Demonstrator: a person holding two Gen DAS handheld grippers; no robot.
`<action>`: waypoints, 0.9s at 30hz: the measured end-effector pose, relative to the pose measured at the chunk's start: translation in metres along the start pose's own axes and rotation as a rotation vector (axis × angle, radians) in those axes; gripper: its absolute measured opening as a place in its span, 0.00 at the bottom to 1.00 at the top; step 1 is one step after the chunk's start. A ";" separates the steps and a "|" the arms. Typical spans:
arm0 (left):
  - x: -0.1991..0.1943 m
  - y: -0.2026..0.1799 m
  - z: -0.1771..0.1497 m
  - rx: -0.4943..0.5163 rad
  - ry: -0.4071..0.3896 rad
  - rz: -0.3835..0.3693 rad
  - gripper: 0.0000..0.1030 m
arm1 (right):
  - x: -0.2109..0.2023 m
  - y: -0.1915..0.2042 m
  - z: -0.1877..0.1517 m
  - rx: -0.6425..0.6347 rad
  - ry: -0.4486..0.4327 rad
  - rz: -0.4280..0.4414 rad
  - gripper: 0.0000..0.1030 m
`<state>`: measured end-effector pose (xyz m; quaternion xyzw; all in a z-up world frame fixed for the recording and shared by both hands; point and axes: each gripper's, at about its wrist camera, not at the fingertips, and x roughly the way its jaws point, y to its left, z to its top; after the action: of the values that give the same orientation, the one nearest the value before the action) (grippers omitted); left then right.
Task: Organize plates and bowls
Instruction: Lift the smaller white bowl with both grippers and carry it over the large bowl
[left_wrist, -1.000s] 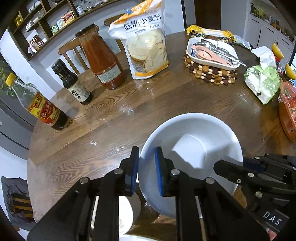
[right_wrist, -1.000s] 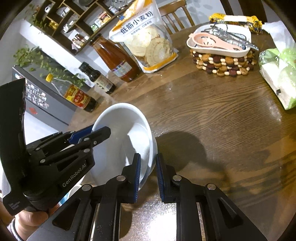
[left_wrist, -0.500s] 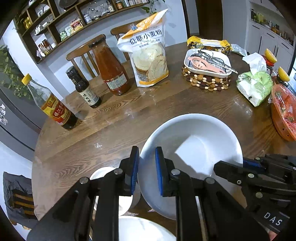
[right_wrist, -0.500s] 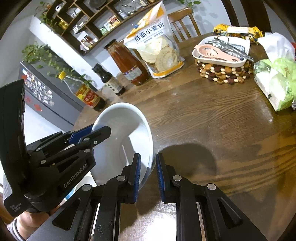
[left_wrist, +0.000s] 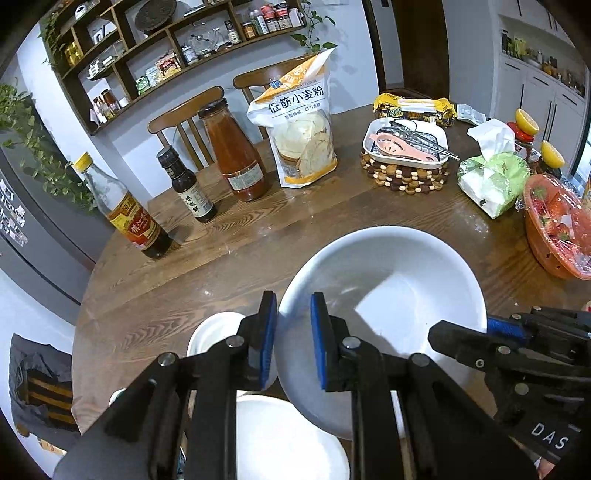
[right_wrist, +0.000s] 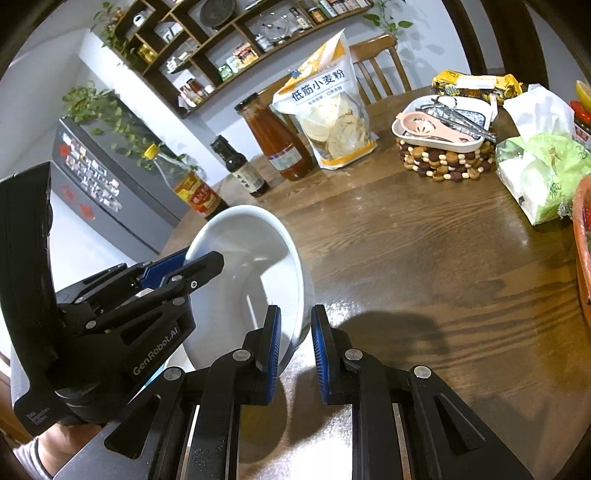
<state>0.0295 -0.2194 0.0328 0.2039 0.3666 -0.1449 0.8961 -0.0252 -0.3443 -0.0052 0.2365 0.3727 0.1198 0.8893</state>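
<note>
1. Closest to us, our left gripper (left_wrist: 293, 341) has its blue pads clamped on the near rim of the big white bowl (left_wrist: 399, 295), one pad inside and one outside.
2. Our right gripper (right_wrist: 295, 345) is clamped the same way on the opposite rim, so we hold the bowl between both, lifted clear of the wooden table (left_wrist: 258, 243) and tilted.
3. Just below the bowl on our left side, we see a white plate (left_wrist: 280, 443) and a small white dish (left_wrist: 212, 334) resting at the table's near edge.
4. Farther across the table stand a yellow-capped bottle (left_wrist: 125, 214), a small dark bottle (left_wrist: 188, 186) and a tall jar of red sauce (left_wrist: 234, 151), side by side.
5. Next to the jar we see a flour bag (left_wrist: 303, 136), then a white tray of utensils (left_wrist: 406, 144) on a beaded mat (left_wrist: 404, 177).
6. Toward the right sit a green tissue pack (left_wrist: 493, 181) and an orange basket (left_wrist: 554, 229).
</note>
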 end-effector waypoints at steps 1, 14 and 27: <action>-0.002 0.001 -0.001 -0.003 -0.002 0.000 0.18 | -0.001 0.001 -0.001 -0.001 0.000 0.003 0.20; -0.025 0.013 -0.022 -0.064 -0.025 0.008 0.18 | -0.011 0.022 -0.013 -0.052 0.001 0.018 0.20; -0.034 0.036 -0.041 -0.130 -0.018 0.022 0.18 | -0.005 0.053 -0.020 -0.130 0.031 0.018 0.20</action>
<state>-0.0043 -0.1647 0.0400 0.1480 0.3649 -0.1126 0.9123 -0.0447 -0.2945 0.0126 0.1797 0.3754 0.1556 0.8959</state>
